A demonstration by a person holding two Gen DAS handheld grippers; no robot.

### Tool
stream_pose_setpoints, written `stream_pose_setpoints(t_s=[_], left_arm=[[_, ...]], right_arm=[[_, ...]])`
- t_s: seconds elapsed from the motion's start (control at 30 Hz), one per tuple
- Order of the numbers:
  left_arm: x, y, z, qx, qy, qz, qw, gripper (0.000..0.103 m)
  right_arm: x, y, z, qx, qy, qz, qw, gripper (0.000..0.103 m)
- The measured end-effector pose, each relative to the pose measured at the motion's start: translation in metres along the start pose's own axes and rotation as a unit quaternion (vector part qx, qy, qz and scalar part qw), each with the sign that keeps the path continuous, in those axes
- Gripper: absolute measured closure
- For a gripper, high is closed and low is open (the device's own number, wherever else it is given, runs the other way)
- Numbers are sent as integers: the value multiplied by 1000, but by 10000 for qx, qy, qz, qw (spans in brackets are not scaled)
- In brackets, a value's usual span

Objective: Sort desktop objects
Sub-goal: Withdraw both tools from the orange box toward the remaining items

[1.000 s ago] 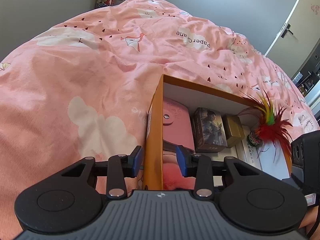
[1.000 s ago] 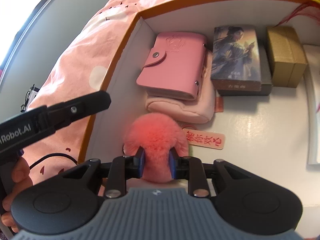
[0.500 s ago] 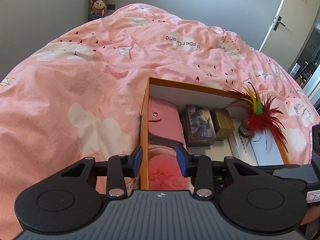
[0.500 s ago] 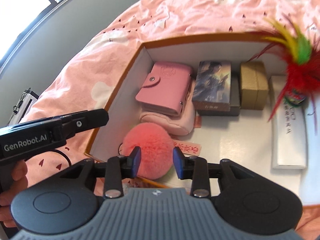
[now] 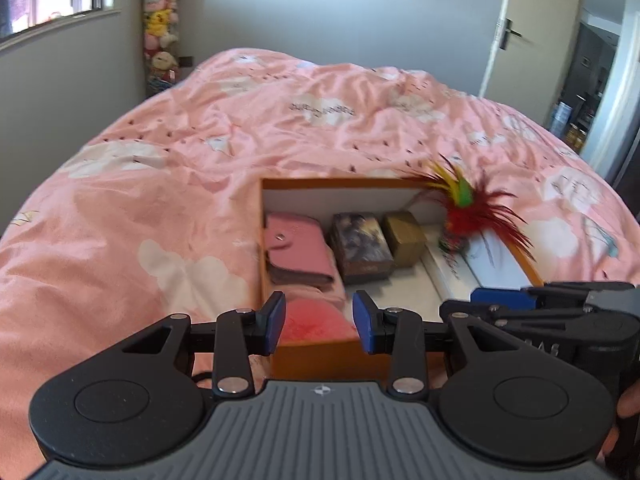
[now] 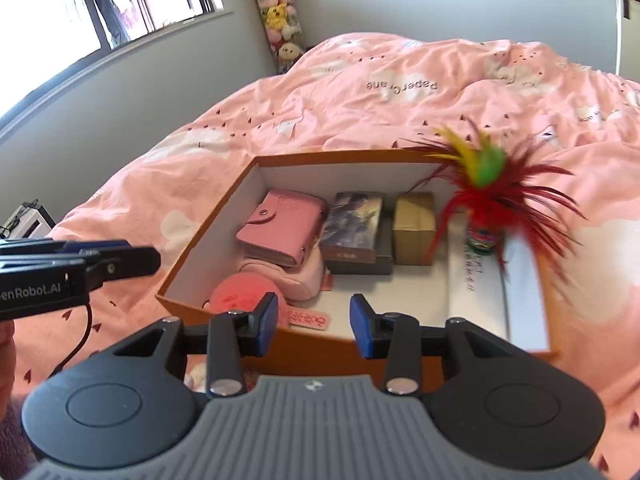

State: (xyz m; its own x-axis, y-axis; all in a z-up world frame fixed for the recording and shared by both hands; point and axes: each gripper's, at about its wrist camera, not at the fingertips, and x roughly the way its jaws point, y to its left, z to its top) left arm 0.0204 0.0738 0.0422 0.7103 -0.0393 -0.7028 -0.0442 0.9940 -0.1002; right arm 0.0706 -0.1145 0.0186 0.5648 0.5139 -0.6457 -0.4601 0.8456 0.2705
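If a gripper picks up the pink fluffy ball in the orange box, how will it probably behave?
The pink fluffy ball looks like soft fur, so it probably squashes between pads and weighs little. Being round, it might roll if nudged, though the pink pouch and the box wall hem it in.

Box (image 6: pixel 208 248) on bed (image 6: pixel 360 92); inside: wallet (image 6: pixel 280 232) left, pompom (image 6: pixel 240 300) before it, feather toy (image 6: pixel 484 200) right

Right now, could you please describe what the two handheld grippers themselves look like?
Both match: the right gripper and left gripper have blue pads on black linkage arms with silver rivets, two round black discs, and a grey ribbed housing with a small round emblem. From the right wrist view, the left gripper's side reads "GenRobot.AI" in white, with a black cable hanging beneath.
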Motion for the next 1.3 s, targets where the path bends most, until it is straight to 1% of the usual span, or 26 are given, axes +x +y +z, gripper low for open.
stream_pose_setpoints(t_s=[0.07, 0.17, 0.27, 0.37, 0.47, 0.53, 0.6, 0.7, 0.8, 0.87, 0.97, 1.07, 1.13, 1.23, 1.3], left_arm=[[-1, -5, -6, 124, 223, -281, 9993, 61], [0, -18, -17, 390, 584, -696, 9951, 61], [1, -39, -28, 874, 835, -818, 9893, 61], [6, -56, -41, 1220, 1262, -1046, 9789, 61], [6, -69, -53, 1519, 1555, -1162, 9692, 61], [6, -75, -61, 1701, 1782, -1242, 9612, 61], [7, -80, -67, 1844, 1996, -1239, 9544, 61], [6, -86, -77, 2033, 2182, -1201, 9469, 61], [4, -86, -82, 2090, 2357, -1253, 9408, 61], [5, -83, -85, 1997, 2539, -1334, 9370, 62], [5, -81, -89, 1931, 2701, -1440, 9322, 63], [5, -82, -88, 1937, 2695, -1440, 9323, 63], [7, -81, -83, 1852, 2613, -1433, 9364, 63], [14, -77, -70, 1609, 2508, -1516, 9425, 63], [20, -76, -61, 1443, 2392, -1524, 9480, 63]], right_arm=[[-11, -8, -6, 75, 1, 2, 10000, 58], [-26, -14, -18, 32, 141, -80, 9999, 58], [-30, -18, -34, -12, 535, -179, 9984, 57], [-32, -17, -55, -63, 983, -158, 9950, 55], [-34, -16, -74, -17, 1351, 87, 9908, 55], [-34, -14, -85, 49, 1541, 212, 9878, 54], [-33, -12, -94, 82, 1715, 244, 9849, 54], [-30, -11, -104, 153, 1908, 356, 9809, 54], [-29, -9, -107, 132, 1973, 424, 9793, 54], [-30, -9, -107, 123, 1952, 438, 9797, 54], [-30, -15, -105, 188, 1879, 347, 9814, 54], [-27, -25, -101, 297, 1822, 32, 9828, 54], [-26, -34, -98, 412, 1792, -168, 9828, 55], [-27, -48, -92, 564, 1696, -405, 9831, 55], [-26, -57, -90, 641, 1657, -549, 9826, 60]])
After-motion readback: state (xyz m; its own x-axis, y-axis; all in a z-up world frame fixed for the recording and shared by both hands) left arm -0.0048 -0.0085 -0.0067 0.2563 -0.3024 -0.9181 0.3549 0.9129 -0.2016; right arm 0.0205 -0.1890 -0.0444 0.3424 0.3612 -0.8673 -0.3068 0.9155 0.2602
